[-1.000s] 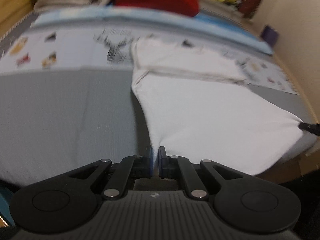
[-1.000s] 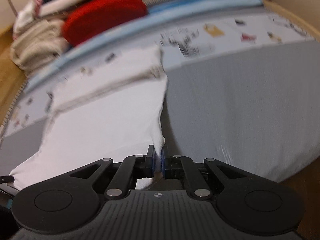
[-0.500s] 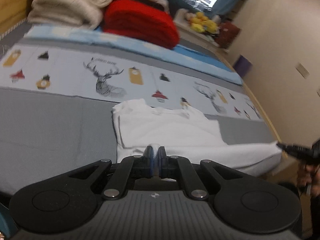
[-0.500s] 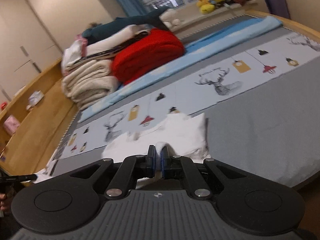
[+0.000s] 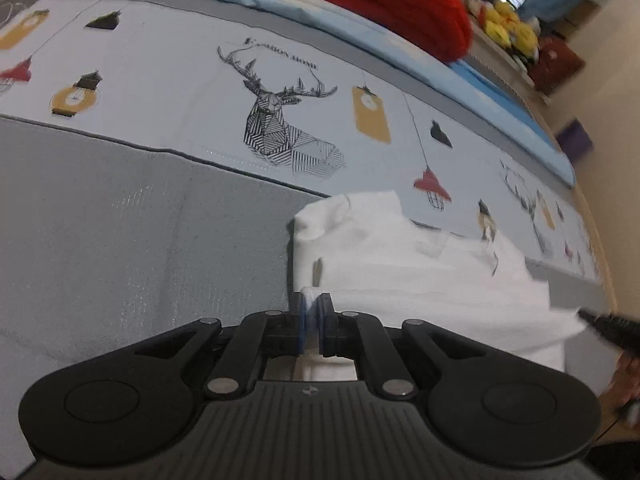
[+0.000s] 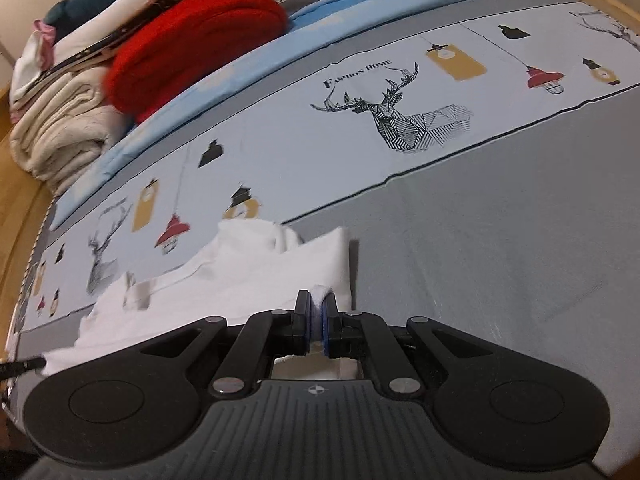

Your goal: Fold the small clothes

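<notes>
A small white garment point(image 5: 420, 276) lies on the grey part of the bed, its far end folded over near the printed band. My left gripper point(image 5: 311, 303) is shut on the garment's near left edge. My right gripper point(image 6: 319, 298) is shut on the other near edge of the white garment point(image 6: 248, 276). Each gripper's tip shows at the edge of the other view: the right one in the left wrist view point(image 5: 608, 326), the left one in the right wrist view point(image 6: 20, 366). The near hem is stretched between them.
The bed cover point(image 5: 120, 240) is grey with a pale band printed with deer and lanterns point(image 5: 288, 128). At the back lie a red blanket point(image 6: 192, 36), cream folded blankets point(image 6: 60, 128) and a blue sheet point(image 5: 360, 36). A wooden bed frame point(image 6: 16, 208) borders the side.
Both grippers, still shut on the garment, have carried its near edge forward over the bed and lowered it. The cloth that hung stretched and large before now lies shorter and folded.
</notes>
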Demonstrator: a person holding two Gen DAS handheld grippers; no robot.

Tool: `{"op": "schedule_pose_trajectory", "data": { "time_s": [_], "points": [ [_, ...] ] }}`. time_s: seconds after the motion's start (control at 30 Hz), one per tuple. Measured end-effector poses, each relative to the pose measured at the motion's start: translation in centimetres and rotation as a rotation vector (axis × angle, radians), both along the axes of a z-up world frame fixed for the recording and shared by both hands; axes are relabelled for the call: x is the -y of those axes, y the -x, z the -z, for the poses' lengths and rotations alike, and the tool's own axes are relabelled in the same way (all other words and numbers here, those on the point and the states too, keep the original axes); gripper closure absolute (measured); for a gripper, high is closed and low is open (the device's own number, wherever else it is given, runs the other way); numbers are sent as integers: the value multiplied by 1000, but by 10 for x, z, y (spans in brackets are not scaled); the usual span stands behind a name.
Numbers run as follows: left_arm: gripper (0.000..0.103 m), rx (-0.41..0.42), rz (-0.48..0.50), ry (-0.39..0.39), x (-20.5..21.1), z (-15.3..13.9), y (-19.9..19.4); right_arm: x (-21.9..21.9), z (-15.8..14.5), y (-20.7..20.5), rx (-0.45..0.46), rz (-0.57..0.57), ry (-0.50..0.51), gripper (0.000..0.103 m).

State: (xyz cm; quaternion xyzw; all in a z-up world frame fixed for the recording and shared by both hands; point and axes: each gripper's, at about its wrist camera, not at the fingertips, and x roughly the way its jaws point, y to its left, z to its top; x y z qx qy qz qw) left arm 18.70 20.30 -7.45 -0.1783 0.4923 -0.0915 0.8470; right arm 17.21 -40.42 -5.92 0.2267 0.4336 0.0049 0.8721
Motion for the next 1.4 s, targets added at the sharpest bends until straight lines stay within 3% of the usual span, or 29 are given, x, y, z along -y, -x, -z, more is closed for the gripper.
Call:
{"op": "schedule_pose_trajectory", "data": {
  "time_s": [0.03, 0.1, 0.13, 0.17, 0.23, 0.33, 0.43, 0.6, 0.73, 0.87, 0.93, 0.97, 1.0, 1.17, 1.3, 1.4],
  "points": [
    [94, 48, 11, -8, 0, -7, 1, 1, 5, -2, -3, 26, -1, 94],
    [79, 119, 36, -39, -2, -18, 4, 2, 3, -3, 15, 41, -3, 92],
    [68, 123, 42, -34, -3, -18, 7, 1, -2, -1, 49, 26, 12, 92],
    [67, 106, 53, -26, -5, -15, 8, 1, -5, 0, 70, 11, 42, 91],
    [67, 58, 88, -51, 1, -5, 9, 1, -7, 4, 65, -12, 101, 76],
    [67, 38, 134, -149, 15, 11, 9, 5, 4, 9, 16, -41, 123, 75],
    [67, 35, 134, -175, 23, 19, 2, -3, 21, 9, -42, -101, 153, 74],
    [65, 36, 81, -220, 35, 25, -16, -25, 31, -5, -45, -176, 238, 74],
    [65, 32, 53, -210, 40, 27, -34, -35, 36, -25, -53, -168, 279, 74],
    [65, 34, 43, -179, 47, 29, -48, -38, 36, -45, -23, -135, 246, 75],
    [68, 39, 57, -171, 51, 31, -54, -40, 36, -53, -21, -122, 239, 81],
    [95, 44, 71, -165, 53, 31, -57, -41, 36, -57, -21, -117, 233, 87],
    [99, 60, 82, -176, 54, 30, -60, -42, 35, -60, -15, -112, 226, 98],
    [100, 238, -16, -244, 53, 10, -66, -39, 10, -66, 141, -3, 185, 98],
    [99, 236, -66, -288, 55, 14, -80, -45, 5, -79, 208, 60, 215, 98],
    [99, 202, -73, -291, 57, 21, -90, -49, 14, -94, 181, 57, 230, 98]
  ]
}}
